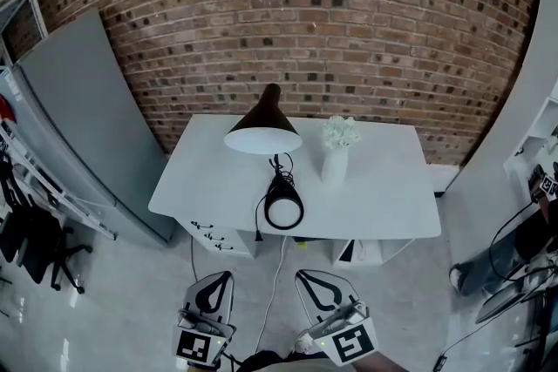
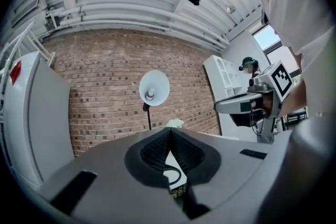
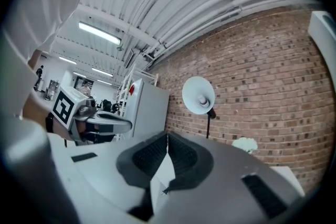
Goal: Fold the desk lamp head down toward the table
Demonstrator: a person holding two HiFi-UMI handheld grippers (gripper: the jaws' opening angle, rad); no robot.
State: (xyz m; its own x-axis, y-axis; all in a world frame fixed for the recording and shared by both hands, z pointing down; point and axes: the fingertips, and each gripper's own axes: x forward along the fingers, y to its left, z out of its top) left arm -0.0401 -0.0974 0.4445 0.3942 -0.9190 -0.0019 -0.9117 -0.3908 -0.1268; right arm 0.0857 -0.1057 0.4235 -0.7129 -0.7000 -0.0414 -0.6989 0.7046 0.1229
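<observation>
While black cone-shade desk lamp point(image 1: 263, 133) stands upright on white table point(image 1: 384, 187), left gripper point(image 1: 223, 276) and right gripper point(image 1: 302, 274) hover short of it, fingers clenched, empty.

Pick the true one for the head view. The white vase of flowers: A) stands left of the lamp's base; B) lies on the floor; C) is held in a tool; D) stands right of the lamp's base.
D: the vase stands upright on the table, to the right of the lamp's round base.

no legible text, labels, brands, numbers or signs anywhere
</observation>
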